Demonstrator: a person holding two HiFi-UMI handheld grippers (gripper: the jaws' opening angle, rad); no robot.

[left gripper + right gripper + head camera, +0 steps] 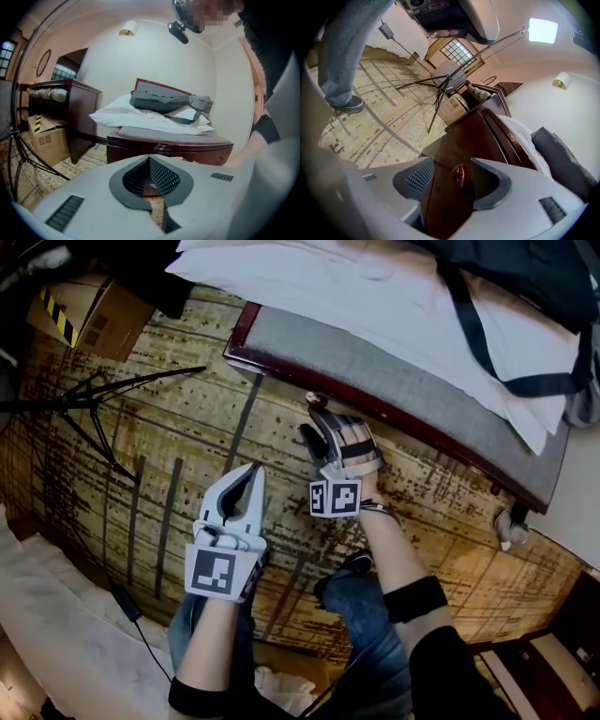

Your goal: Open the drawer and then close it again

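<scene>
Far left: tripod (112, 390) and cardboard box (80, 310) on the plank floor, no part of the job. Next, left tool (251, 474): pads pressed together, nothing in them, hanging idle over the floor short of the furniture. Right of that, right tool (323, 427): spread wide, straddling the small reddish knob (461, 174) on the drawer (454, 140), pads seemingly not pinching it. Drawer set in the dark-wood base of the cushioned seat (394, 367), below the grey pad; looks flush and shut. Judged step: opening phase, reach to the knob about done, grip not yet made. Next move: pinch the knob squarely, then pull straight back toward the person; sideways drag likely to slip off so small a knob. Drawer front facing the person, long axis along the seat edge, upper left to lower right in the head view; knob sticking out at the tool; travel presumably square to that edge. Far right: white pillows (375, 296) and dark bag (525, 268) on top.
</scene>
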